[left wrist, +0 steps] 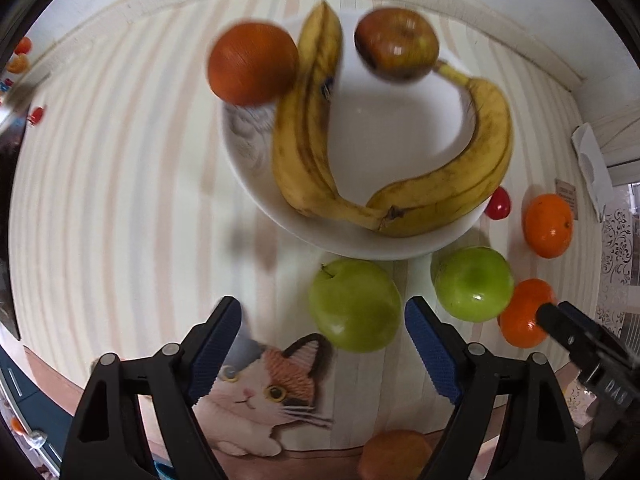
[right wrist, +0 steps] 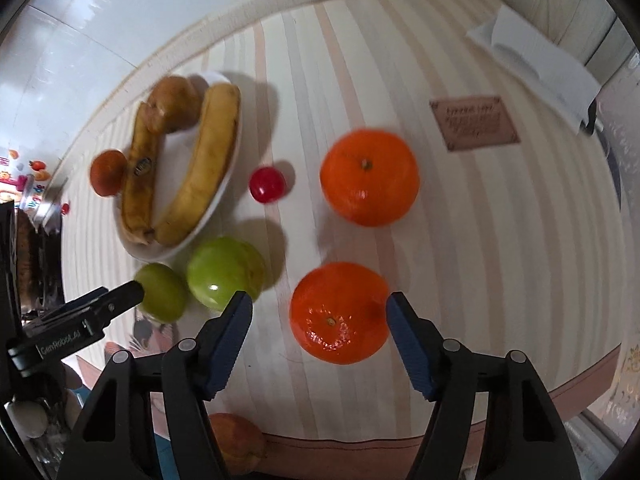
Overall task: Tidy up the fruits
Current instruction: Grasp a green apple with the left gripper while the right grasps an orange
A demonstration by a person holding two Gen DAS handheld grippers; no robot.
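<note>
A white bowl [left wrist: 256, 184] is seen on the striped tabletop [left wrist: 120, 200], with two spotted bananas [left wrist: 312, 132] curved inside it and a brownish-red apple [left wrist: 396, 44] lying at its far rim. A dark orange [left wrist: 252, 64] is found just beside the bowl on its left. On the bowl's near side two green apples are set close together: one [left wrist: 354, 304] lies between the spread fingers of the left hand-held gripper [left wrist: 324, 336], untouched by either blue pad, and the other [left wrist: 474, 284] is placed just to its right. A small red cherry tomato [right wrist: 267, 185] is seen between the bowl and two mandarins. The nearer mandarin [right wrist: 339, 312] is framed by the right hand-held gripper [right wrist: 320, 320], whose jaws stand wide with a gap left on each side of the fruit; the farther mandarin [right wrist: 370, 176] is left apart behind it. A cat picture [left wrist: 264, 392] is printed on the tabletop's near edge, a brown label [right wrist: 474, 122] is fixed further off, and a folded white paper [right wrist: 536, 64] lies by the wall
</note>
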